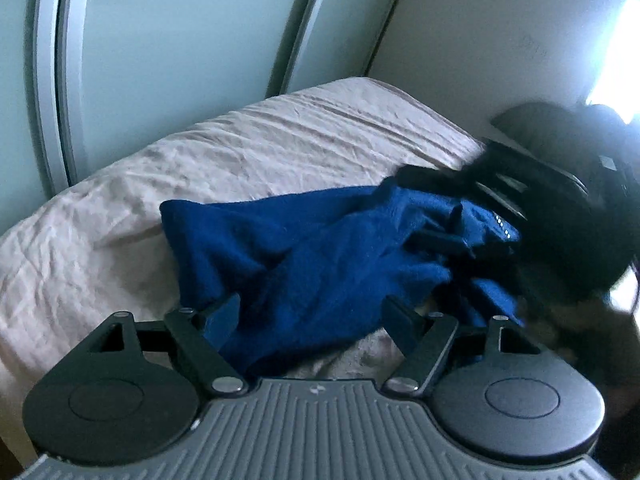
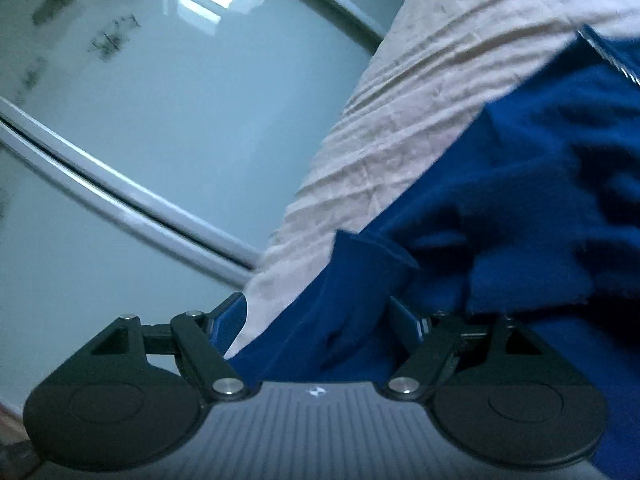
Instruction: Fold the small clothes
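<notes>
A dark blue fleece garment (image 1: pixel 320 248) lies crumpled on a bed with a beige wrinkled sheet (image 1: pixel 240 148). My left gripper (image 1: pixel 312 316) is open, its fingers spread on either side of the garment's near end. My right gripper shows blurred at the right of the left wrist view (image 1: pixel 452 232), at the garment's far end. In the right wrist view the garment (image 2: pixel 500 200) fills the right side and a fold of it lies between the spread fingers of my right gripper (image 2: pixel 320 320), which is open.
Pale green sliding wardrobe doors (image 1: pixel 168 40) with grey frames stand right behind the bed. A white wall (image 1: pixel 500 32) and a bright window are at the right. The bed edge drops off at the left.
</notes>
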